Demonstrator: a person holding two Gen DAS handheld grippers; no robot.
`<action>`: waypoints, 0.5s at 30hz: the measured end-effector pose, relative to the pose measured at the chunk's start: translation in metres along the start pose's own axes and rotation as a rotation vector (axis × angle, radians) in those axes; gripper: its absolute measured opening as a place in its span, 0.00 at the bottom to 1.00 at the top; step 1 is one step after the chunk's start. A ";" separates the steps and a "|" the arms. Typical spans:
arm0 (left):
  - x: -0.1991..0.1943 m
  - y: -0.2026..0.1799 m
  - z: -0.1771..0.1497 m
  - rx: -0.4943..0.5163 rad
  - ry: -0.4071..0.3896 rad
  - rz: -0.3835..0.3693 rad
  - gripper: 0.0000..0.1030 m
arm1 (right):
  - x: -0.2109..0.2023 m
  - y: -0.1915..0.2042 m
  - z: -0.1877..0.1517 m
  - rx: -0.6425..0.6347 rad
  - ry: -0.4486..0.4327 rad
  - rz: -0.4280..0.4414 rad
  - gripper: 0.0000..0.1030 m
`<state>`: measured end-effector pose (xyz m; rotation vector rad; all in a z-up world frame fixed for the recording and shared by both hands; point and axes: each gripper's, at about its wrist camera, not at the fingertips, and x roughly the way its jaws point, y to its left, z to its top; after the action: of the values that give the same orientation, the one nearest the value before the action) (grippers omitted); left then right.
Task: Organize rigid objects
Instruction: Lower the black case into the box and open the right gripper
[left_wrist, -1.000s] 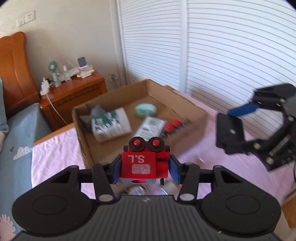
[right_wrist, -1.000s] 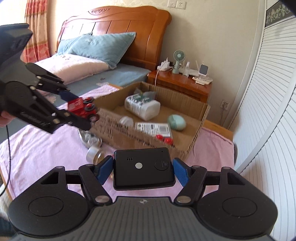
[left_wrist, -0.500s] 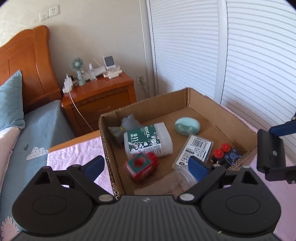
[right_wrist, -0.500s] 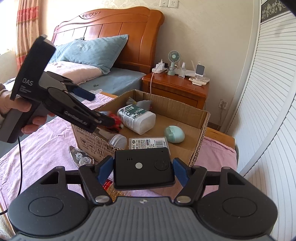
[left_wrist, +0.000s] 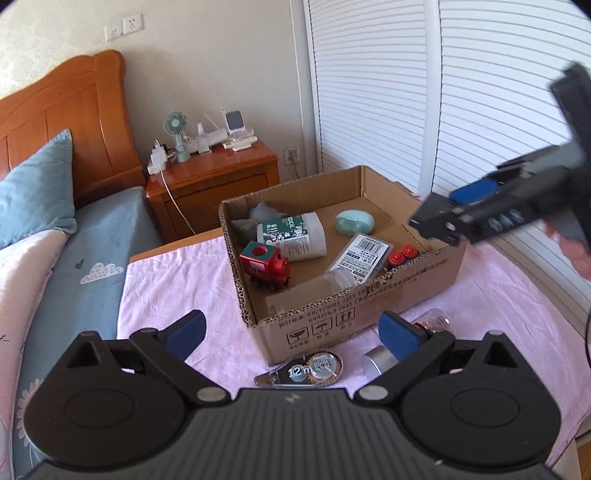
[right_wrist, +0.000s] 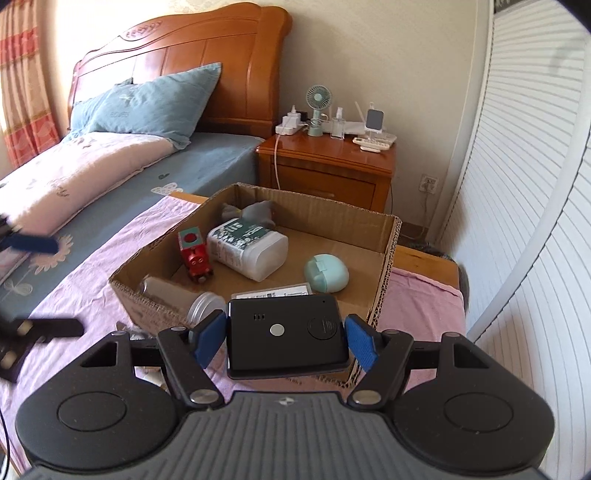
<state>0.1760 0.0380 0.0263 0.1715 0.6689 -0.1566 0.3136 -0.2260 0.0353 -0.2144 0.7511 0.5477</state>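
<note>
The right gripper (right_wrist: 284, 338) is clamped on a flat black plastic device (right_wrist: 286, 338), rectangular with rounded corners, a small silver button at its centre and a round embossed disc toward 3 o'clock; its blue pads press both short edges. The device hangs over the near wall of the corrugated cardboard box (right_wrist: 391, 236), at the box's 6 o'clock.

The left gripper (left_wrist: 291, 334) has its fingers spread wide with nothing between them, and sits short of the box's printed near wall (left_wrist: 354, 302).

Inside the box, seen from the left wrist camera:
- a red wooden toy train (left_wrist: 266, 264) on black wheels, near the 9 o'clock wall;
- a white plastic bottle (left_wrist: 293, 238) with a green label, lying on its side, just beside the train;
- a smooth mint-green oval case (left_wrist: 354, 221) toward 12 o'clock;
- a flat card (left_wrist: 362, 254) with a barcode, at the centre;
- a clear cylindrical container (left_wrist: 332, 282) lying against the near wall;
- a toy part with two red wheels (left_wrist: 402, 254) at 3 o'clock.

Outside the box, on the pink cloth (left_wrist: 173, 273), a transparent correction-tape dispenser (left_wrist: 310, 369) lies at 6 o'clock, with a silver-capped cylinder (left_wrist: 376, 360) just beside it.
</note>
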 end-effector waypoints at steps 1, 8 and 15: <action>-0.004 -0.001 -0.002 -0.004 -0.003 0.003 0.97 | 0.005 -0.003 0.005 0.020 0.008 -0.001 0.73; -0.009 0.002 -0.012 -0.079 0.012 -0.005 0.99 | 0.052 -0.025 0.040 0.135 0.079 -0.022 0.73; -0.002 0.013 -0.016 -0.109 0.017 -0.020 0.99 | 0.110 -0.041 0.067 0.174 0.168 -0.074 0.73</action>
<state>0.1679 0.0542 0.0166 0.0618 0.6941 -0.1381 0.4416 -0.1917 0.0063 -0.1264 0.9459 0.3949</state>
